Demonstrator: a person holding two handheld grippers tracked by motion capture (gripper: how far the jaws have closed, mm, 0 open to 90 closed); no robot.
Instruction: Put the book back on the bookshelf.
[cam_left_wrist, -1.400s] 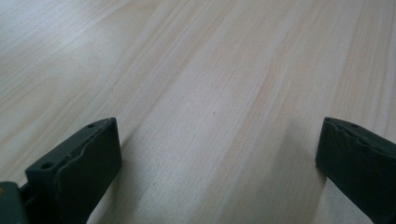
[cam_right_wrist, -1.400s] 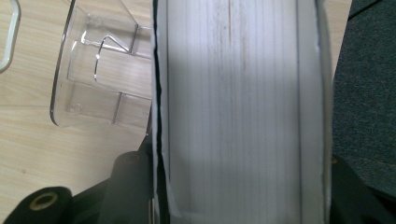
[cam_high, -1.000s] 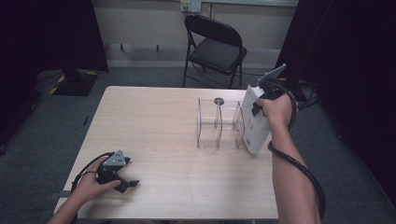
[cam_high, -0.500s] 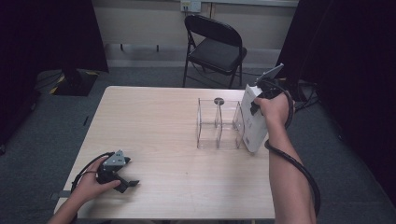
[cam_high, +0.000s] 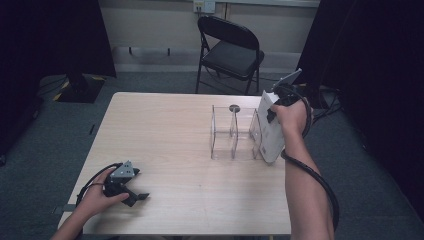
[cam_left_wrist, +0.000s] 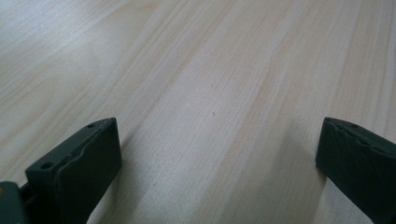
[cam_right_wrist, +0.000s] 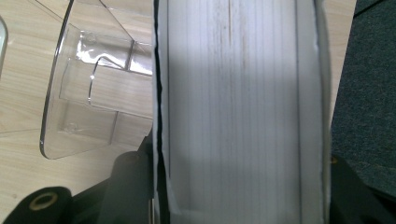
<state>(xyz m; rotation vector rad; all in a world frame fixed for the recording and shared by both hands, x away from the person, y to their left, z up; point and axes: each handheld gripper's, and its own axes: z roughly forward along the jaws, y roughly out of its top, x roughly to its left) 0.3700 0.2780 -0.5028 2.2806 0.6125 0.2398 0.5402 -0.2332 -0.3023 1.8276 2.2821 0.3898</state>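
Observation:
A thick white book (cam_high: 269, 134) stands upright and slightly tilted against the right end of a clear plastic rack (cam_high: 232, 134), close to the table's right edge. My right gripper (cam_high: 273, 111) is shut on the book's upper part. In the right gripper view the page edges of the book (cam_right_wrist: 238, 107) lie between my right gripper's (cam_right_wrist: 238, 198) jaws, with the rack (cam_right_wrist: 88, 98) to their left. My left gripper (cam_high: 134, 194) lies on the table near the front left corner, held by a hand. Its jaws stand wide open over bare wood (cam_left_wrist: 210, 70), with nothing between them.
The rack has several upright dividers and a small dark round thing (cam_high: 234, 108) behind it. A black folding chair (cam_high: 230, 50) stands beyond the light wooden table (cam_high: 165, 135). Dark carpet (cam_right_wrist: 369, 93) lies just past the table's right edge.

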